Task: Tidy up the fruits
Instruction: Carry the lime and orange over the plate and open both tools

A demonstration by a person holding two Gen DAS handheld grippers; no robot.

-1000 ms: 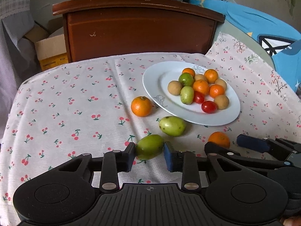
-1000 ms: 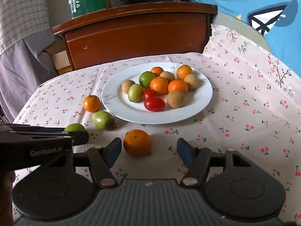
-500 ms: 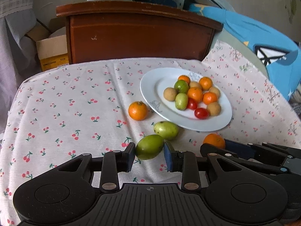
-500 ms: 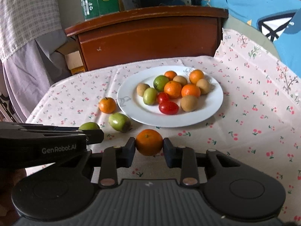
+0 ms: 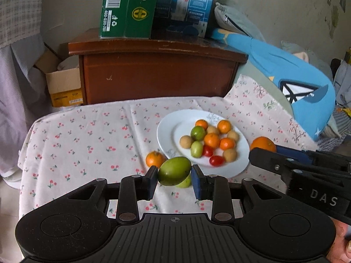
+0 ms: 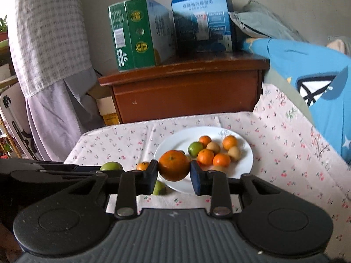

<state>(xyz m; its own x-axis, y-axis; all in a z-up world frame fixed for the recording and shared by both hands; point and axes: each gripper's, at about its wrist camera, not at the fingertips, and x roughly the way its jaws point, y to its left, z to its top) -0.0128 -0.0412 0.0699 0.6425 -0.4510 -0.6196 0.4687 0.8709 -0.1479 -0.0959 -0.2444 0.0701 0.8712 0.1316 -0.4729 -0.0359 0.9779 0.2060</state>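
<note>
Between the left gripper's (image 5: 174, 180) blue pads we grasp an oval green fruit (image 5: 174, 171), lifted near the round white plate (image 5: 169, 131). Right view: the right gripper (image 6: 174, 177) clamps a round orange tangerine (image 6: 174, 165). Carrying stage; next, lowering both onto the plate.

From my left wrist view, a second green fruit (image 5: 186, 183) is mostly hidden behind the green mango (image 5: 174, 171) held in my left tool (image 5: 174, 180). On the right wrist view, my orange (image 6: 174, 165) covers part of the plate (image 6: 245, 164) and what may be the red tomatoes. Another green fruit (image 6: 159, 188) peeks from behind a finger of the right tool (image 6: 174, 175). The right view looks soft with blur.
</note>
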